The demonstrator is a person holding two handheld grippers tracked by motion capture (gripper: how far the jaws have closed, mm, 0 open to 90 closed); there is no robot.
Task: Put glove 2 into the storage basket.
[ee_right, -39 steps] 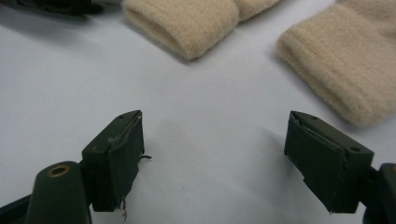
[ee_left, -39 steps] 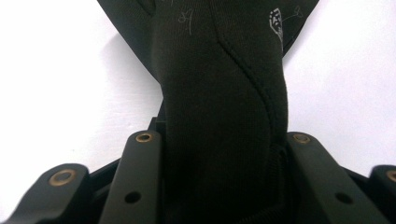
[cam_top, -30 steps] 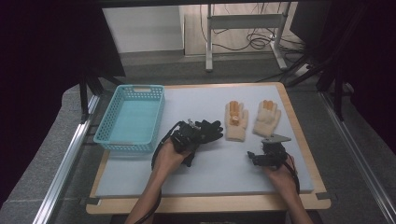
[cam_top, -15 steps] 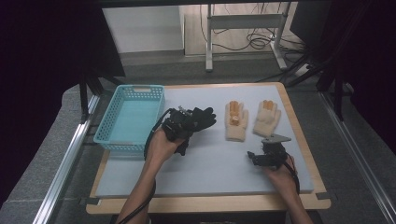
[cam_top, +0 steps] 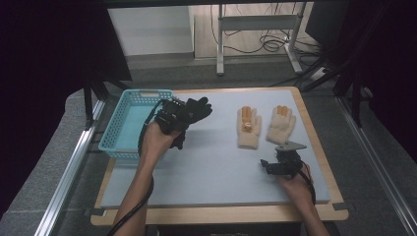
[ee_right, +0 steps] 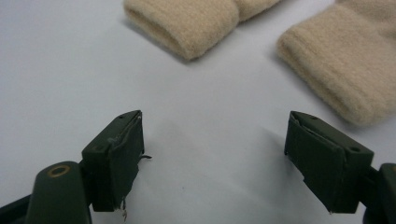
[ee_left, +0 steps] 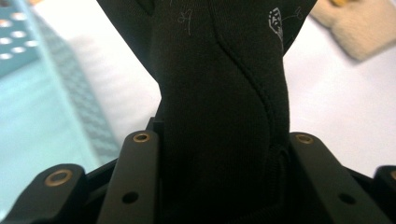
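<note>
Left gripper view: left claw (ee_left: 219, 186) pinches black glove (ee_left: 219, 93); right claw (ee_right: 215, 158) spread, empty.

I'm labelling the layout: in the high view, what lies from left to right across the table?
Light blue plastic basket → black glove clamped in the left gripper → beige knitted glove with orange fingertips → second beige knitted glove.

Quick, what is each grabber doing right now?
Left gripper: shut on the black glove, lifted beside the blue basket.
Right gripper: open, empty, near the beige gloves.
</note>
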